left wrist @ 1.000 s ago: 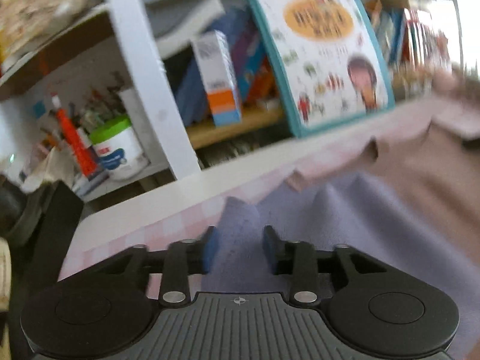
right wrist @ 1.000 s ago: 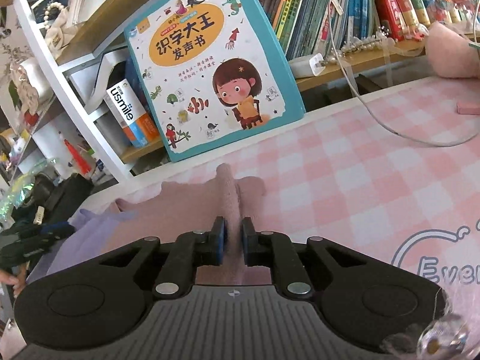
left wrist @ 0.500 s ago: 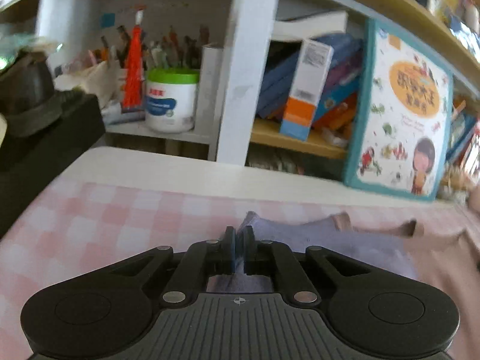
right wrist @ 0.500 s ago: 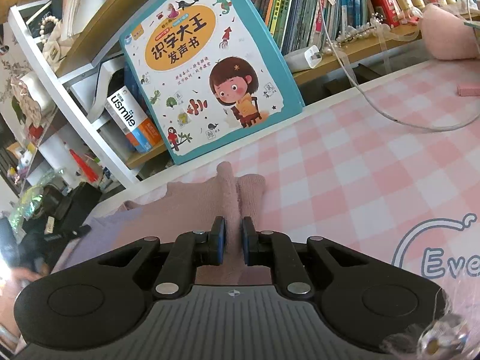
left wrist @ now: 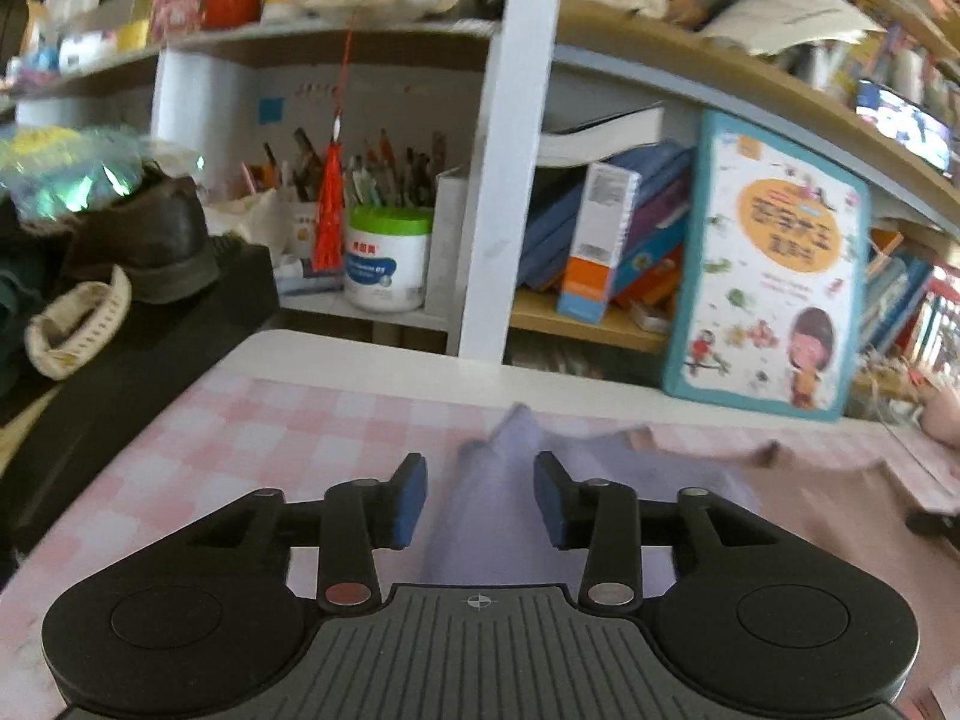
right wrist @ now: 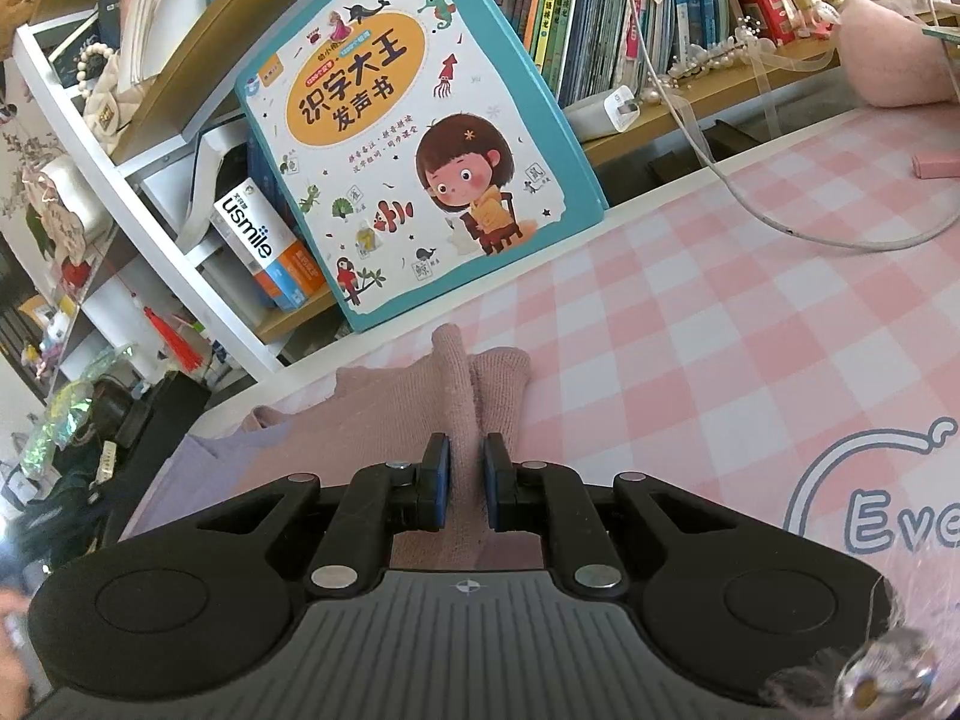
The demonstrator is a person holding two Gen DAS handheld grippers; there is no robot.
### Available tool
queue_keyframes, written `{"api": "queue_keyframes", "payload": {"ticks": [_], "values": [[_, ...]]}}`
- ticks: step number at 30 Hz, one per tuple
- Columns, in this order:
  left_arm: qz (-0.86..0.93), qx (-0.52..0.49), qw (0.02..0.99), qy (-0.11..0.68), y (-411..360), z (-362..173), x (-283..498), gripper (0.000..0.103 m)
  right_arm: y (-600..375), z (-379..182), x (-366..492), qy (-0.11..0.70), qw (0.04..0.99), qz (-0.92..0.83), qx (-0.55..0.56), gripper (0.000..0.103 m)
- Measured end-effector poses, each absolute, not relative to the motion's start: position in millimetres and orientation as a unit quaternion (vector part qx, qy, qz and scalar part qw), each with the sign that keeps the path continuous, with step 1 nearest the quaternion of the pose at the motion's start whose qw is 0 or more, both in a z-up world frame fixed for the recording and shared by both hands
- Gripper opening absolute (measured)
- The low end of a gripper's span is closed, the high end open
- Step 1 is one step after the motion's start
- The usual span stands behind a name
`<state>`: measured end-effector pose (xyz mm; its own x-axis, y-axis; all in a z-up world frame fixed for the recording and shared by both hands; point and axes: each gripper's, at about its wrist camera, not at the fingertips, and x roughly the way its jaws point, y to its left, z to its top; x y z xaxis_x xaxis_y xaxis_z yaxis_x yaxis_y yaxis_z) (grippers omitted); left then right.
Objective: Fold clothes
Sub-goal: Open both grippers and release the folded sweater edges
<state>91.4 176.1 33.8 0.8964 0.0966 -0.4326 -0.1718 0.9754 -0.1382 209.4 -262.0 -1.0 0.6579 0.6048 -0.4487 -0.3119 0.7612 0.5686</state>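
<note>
A knit garment lies on the pink checked table cover, with a lilac part at the left and a dusty pink part at the right. My left gripper is open, its blue pads either side of a raised lilac fold. My right gripper is shut on a bunched pink fold of the garment and holds it just above the table.
A shelf unit stands along the table's far edge, with a big teal children's book leaning on it, a white tub of pens and boxes. A white cable crosses the table at right. Dark shoes and bags sit left.
My left gripper was shut on the lilac fold half a second ago and has opened. The right gripper stays shut on the pink fold and has edged slightly forward.
</note>
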Motion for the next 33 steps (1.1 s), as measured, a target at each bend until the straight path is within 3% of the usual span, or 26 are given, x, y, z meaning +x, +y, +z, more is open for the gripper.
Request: {"api": "queue_keyframes", "payload": {"ticks": [2, 9, 11, 18, 20, 24, 26, 31, 33], "values": [[0.067, -0.087, 0.972, 0.208, 167, 38, 70, 0.054, -262, -1, 209, 0.321, 0.882, 0.26, 0.227, 0.01], [0.06, -0.142, 0.965, 0.212, 144, 27, 3, 0.059, -261, 0, 209, 0.32, 0.885, 0.257, 0.221, 0.01], [0.064, -0.155, 0.96, 0.225, 142, 23, -11, 0.066, -259, 0, 208, 0.319, 0.887, 0.255, 0.216, 0.01], [0.047, -0.264, 0.93, 0.251, 161, 20, -44, 0.069, -261, 5, 211, 0.328, 0.886, 0.257, 0.204, 0.013], [0.053, -0.275, 0.929, 0.24, 164, 23, -51, 0.075, -266, 12, 209, 0.332, 0.886, 0.257, 0.198, 0.018], [0.07, -0.274, 0.93, 0.236, 163, 23, -51, 0.076, -272, 31, 190, 0.32, 0.891, 0.281, 0.156, 0.019], [0.08, -0.275, 0.928, 0.238, 163, 21, -47, 0.076, -273, 38, 176, 0.313, 0.89, 0.306, 0.128, 0.034], [0.108, -0.305, 0.923, 0.209, 164, 19, -35, 0.076, -267, 38, 145, 0.312, 0.877, 0.358, 0.066, 0.057], [0.101, -0.326, 0.916, 0.21, 166, 16, -26, 0.077, -267, 33, 143, 0.317, 0.872, 0.366, 0.066, 0.061]]}}
